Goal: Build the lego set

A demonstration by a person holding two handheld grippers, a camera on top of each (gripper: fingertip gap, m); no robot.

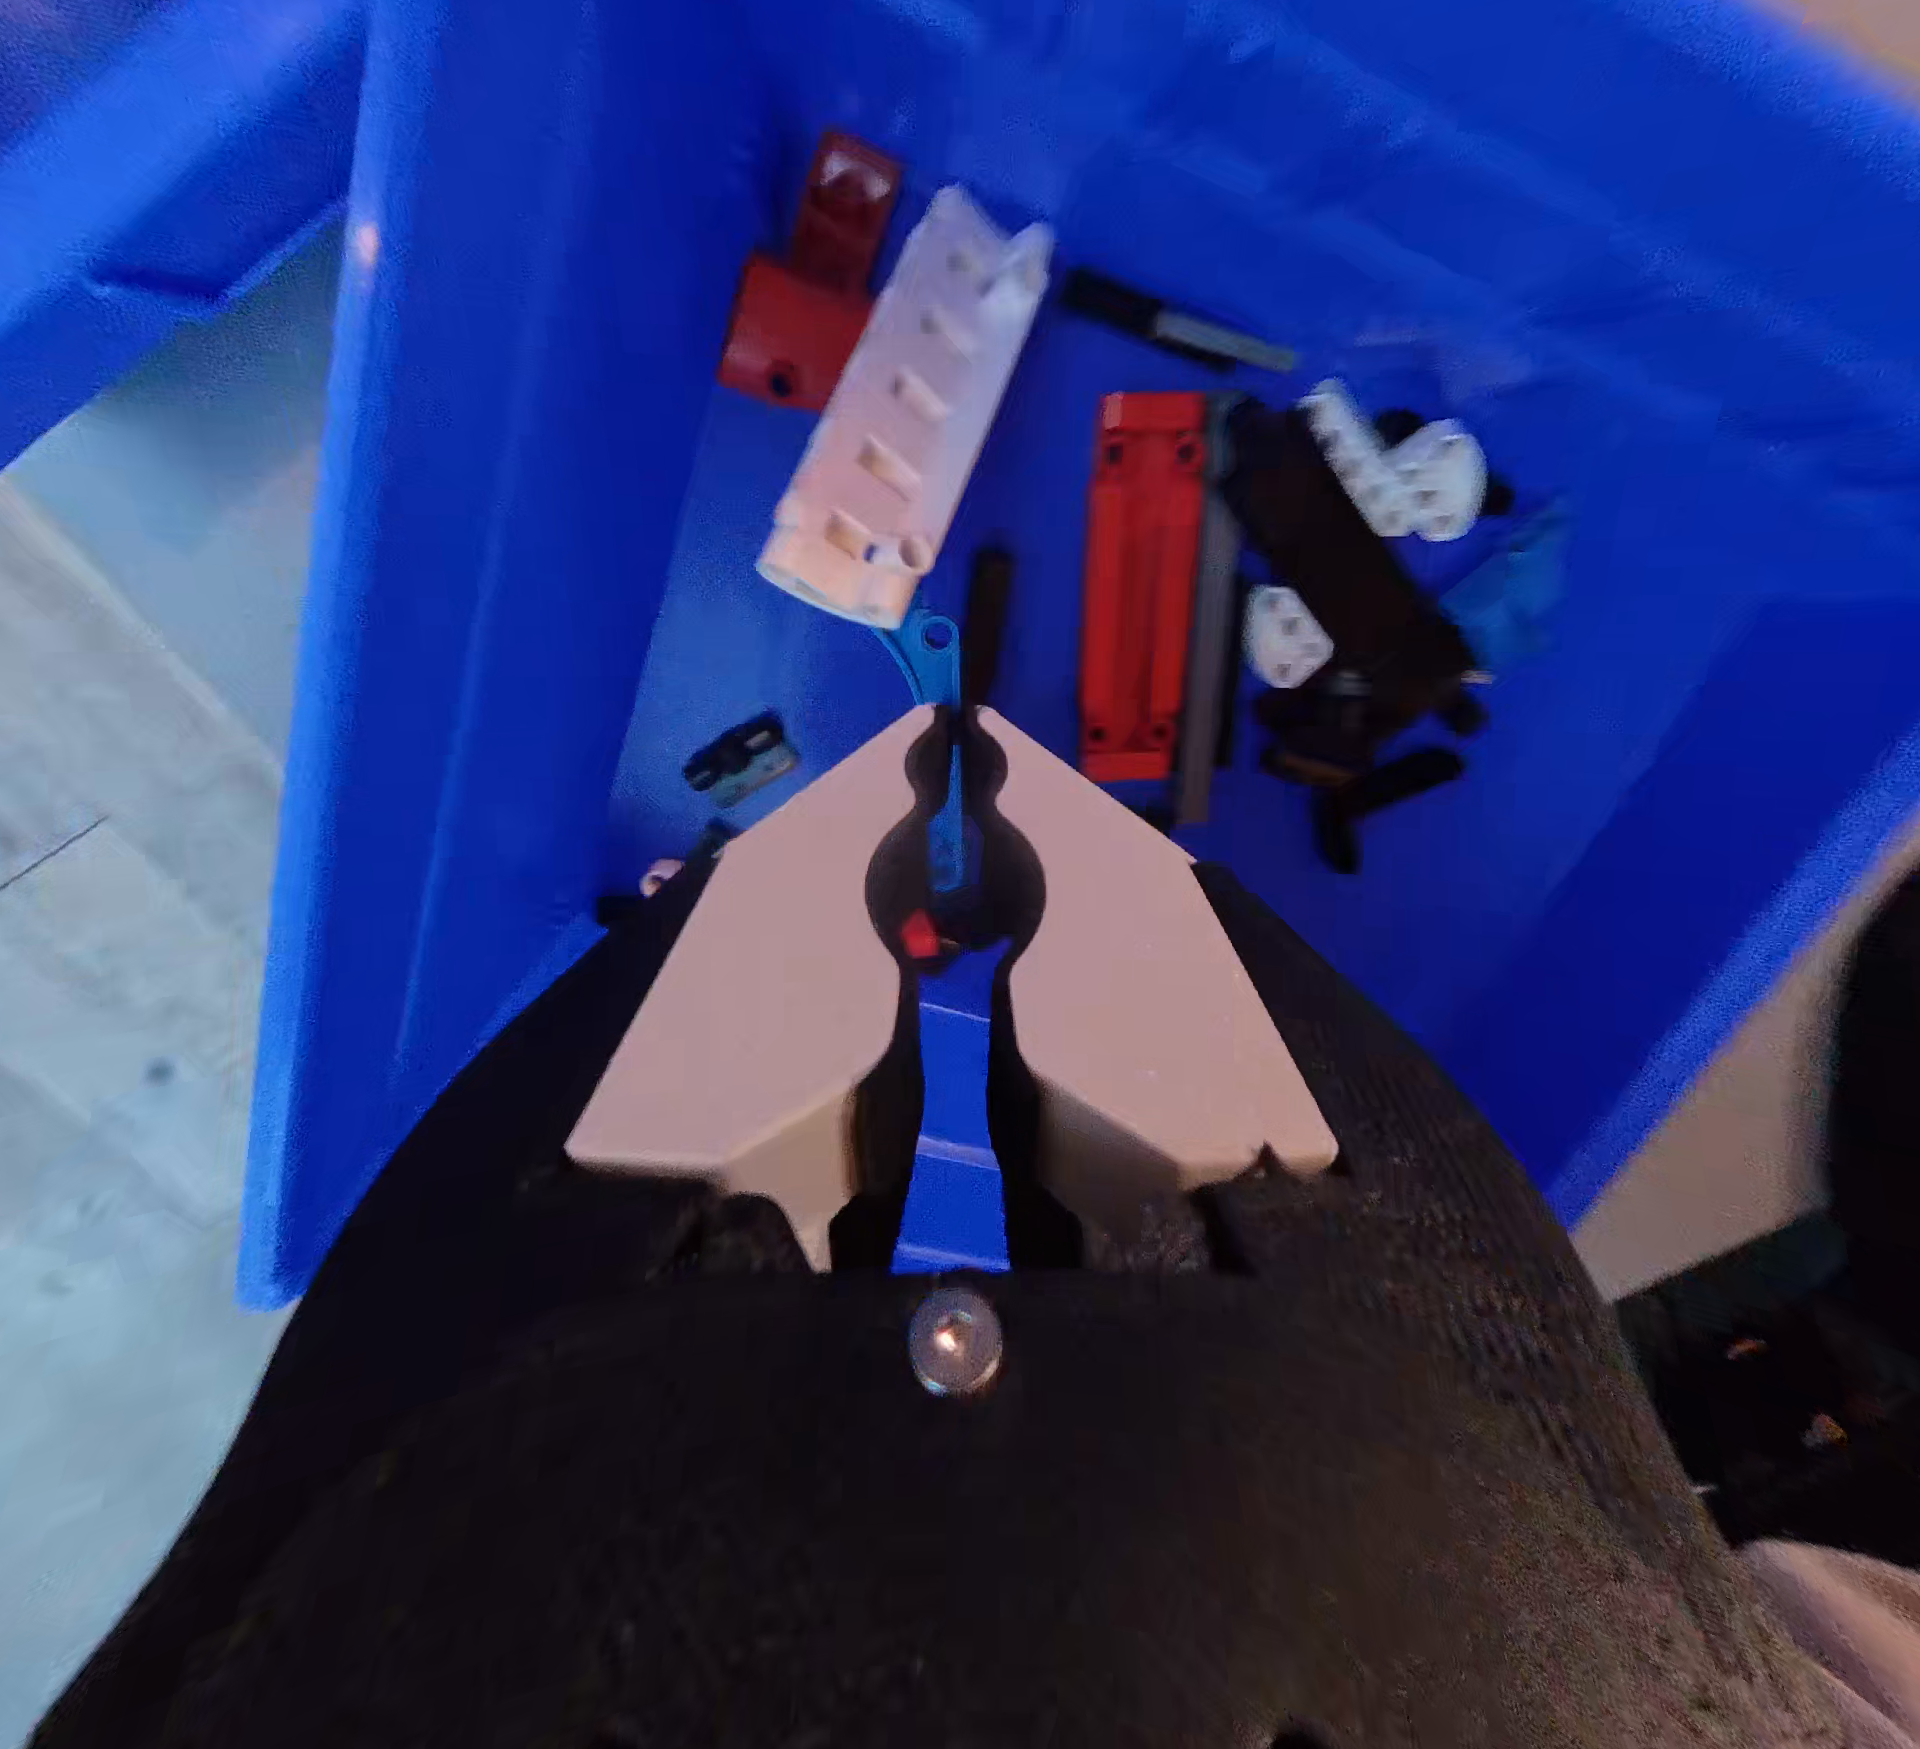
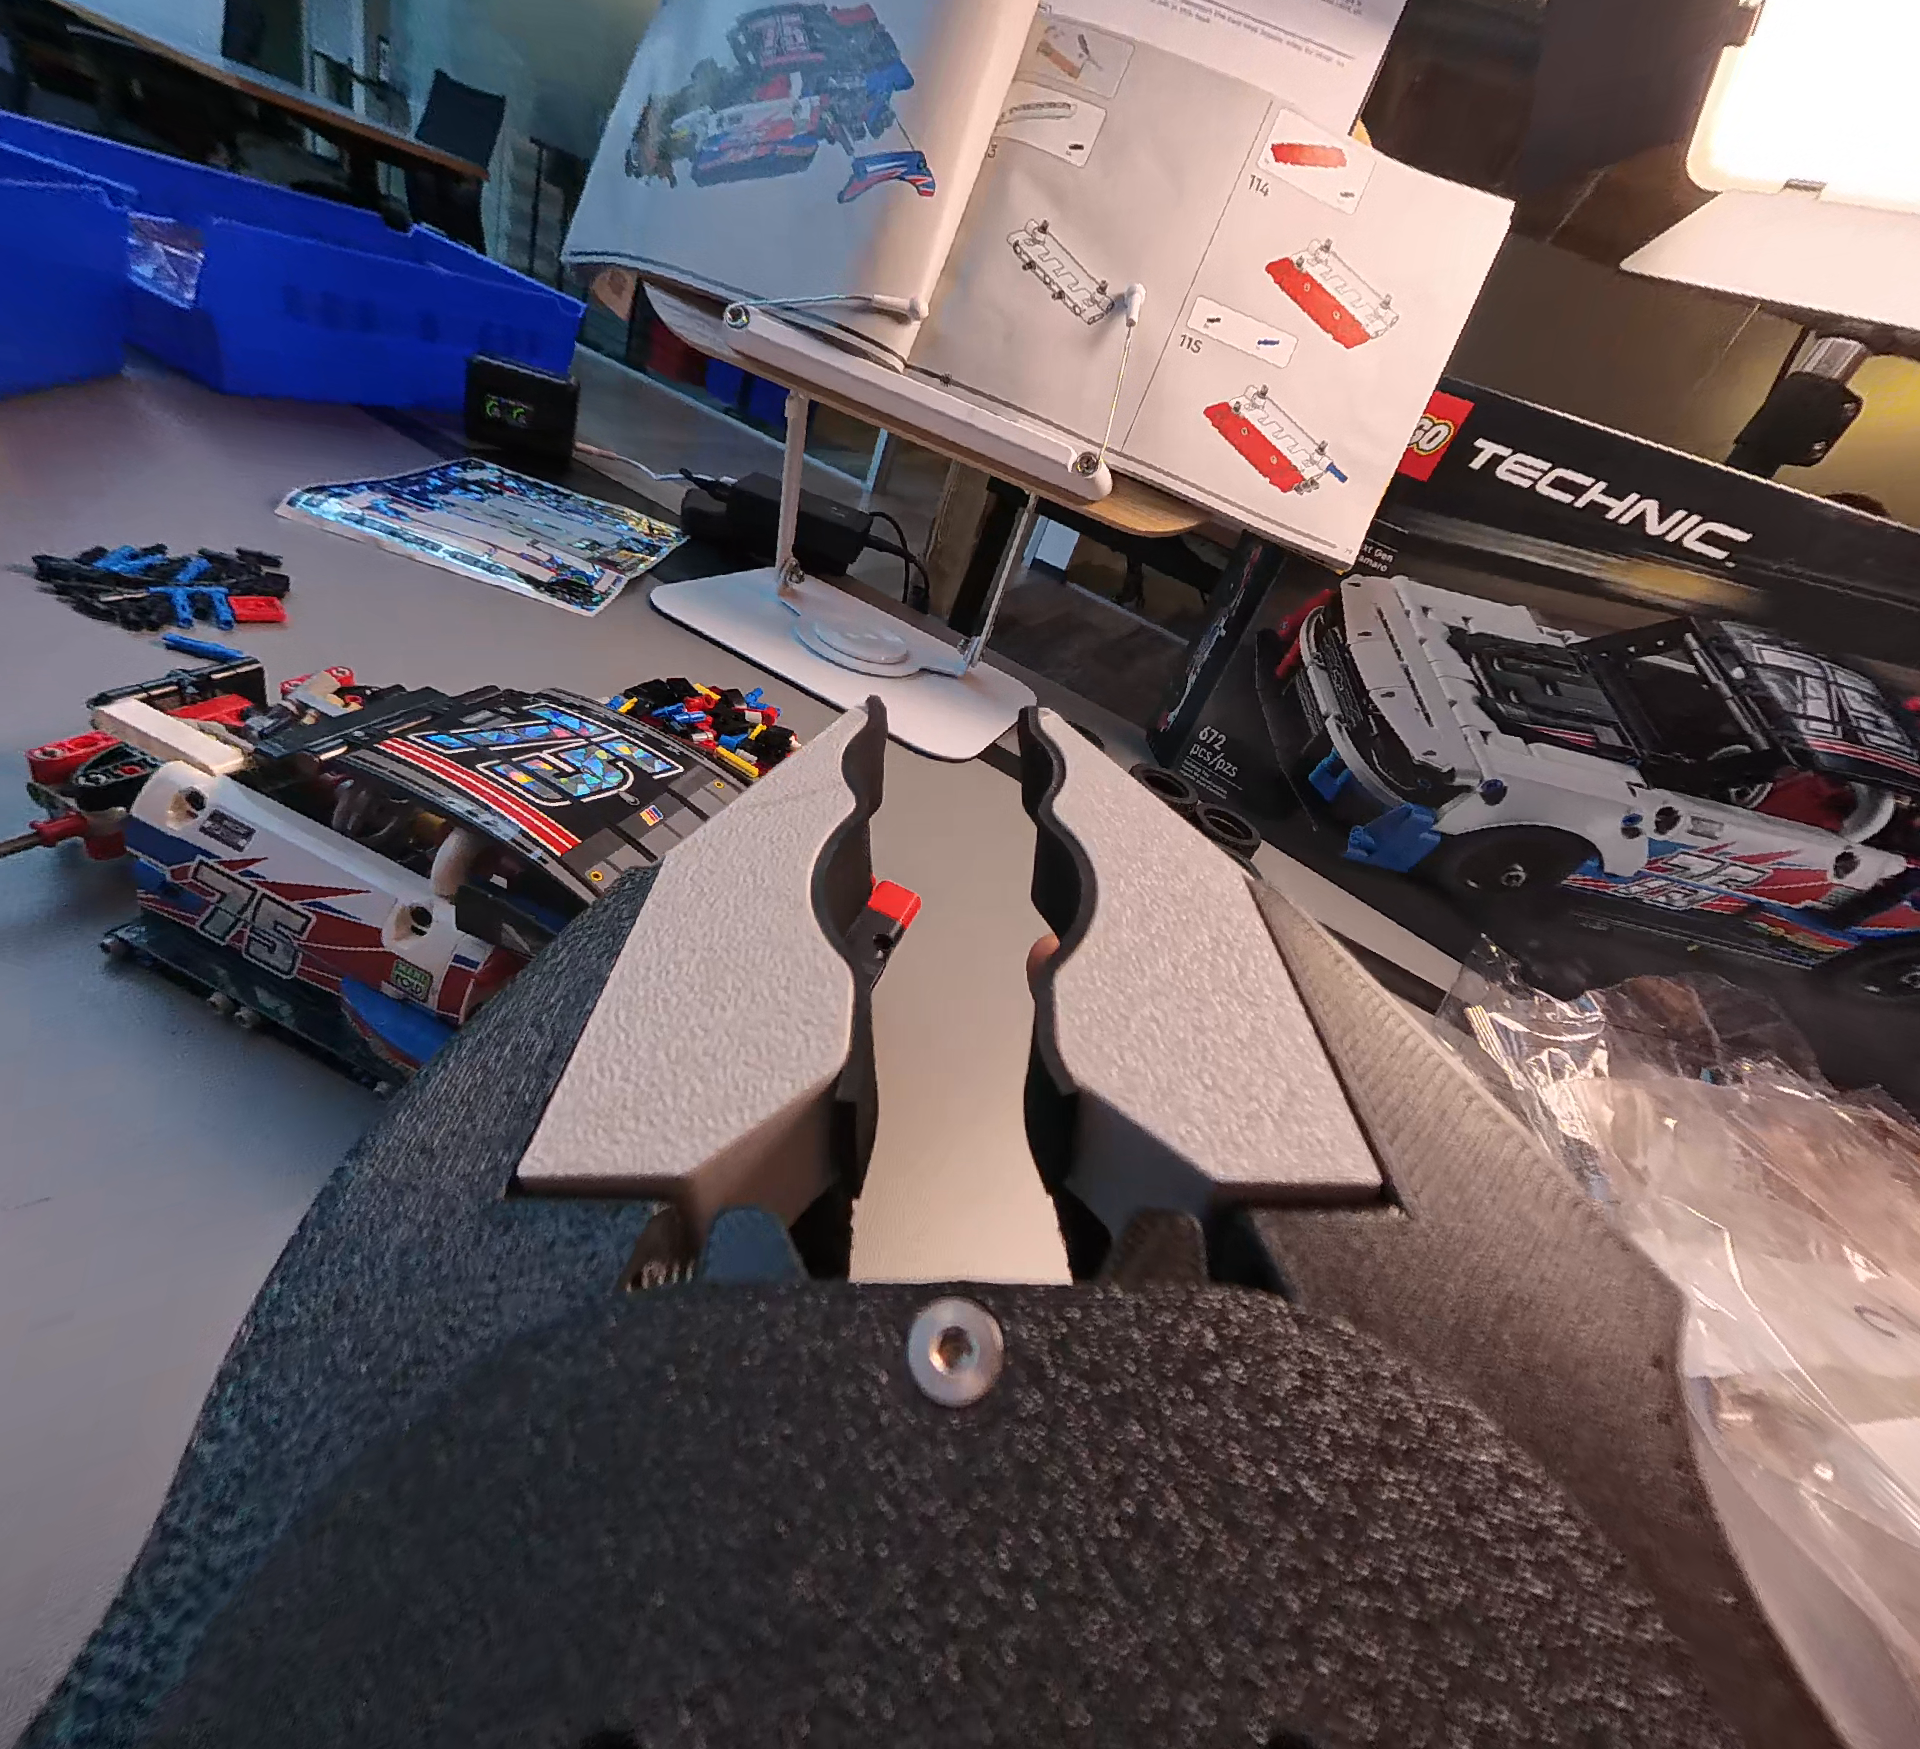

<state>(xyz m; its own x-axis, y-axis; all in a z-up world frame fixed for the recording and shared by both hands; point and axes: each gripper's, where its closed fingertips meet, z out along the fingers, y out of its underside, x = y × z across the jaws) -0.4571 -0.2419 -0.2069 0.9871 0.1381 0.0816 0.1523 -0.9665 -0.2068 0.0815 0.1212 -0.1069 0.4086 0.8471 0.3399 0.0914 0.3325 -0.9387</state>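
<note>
Inside blue bin (image 1: 499, 556), left hand-held gripper (image 1: 957, 712) pinching blue piece (image 1: 940, 660); right hand-held gripper (image 2: 951, 723) spread, empty.

The left gripper (image 1: 957, 712) reaches into a blue bin (image 1: 540, 473), its fingers (image 1: 769, 951) nearly closed around a thin blue piece (image 1: 951, 832), with a black rod (image 1: 985, 629) just beyond the tips. On the bin floor lie a long white beam (image 1: 904, 411), a dark red block (image 1: 805, 297) beside it, a red panel (image 1: 1138, 587), and small white connectors (image 1: 1397, 468) on black parts (image 1: 1340, 577). The picture is blurred.
</note>
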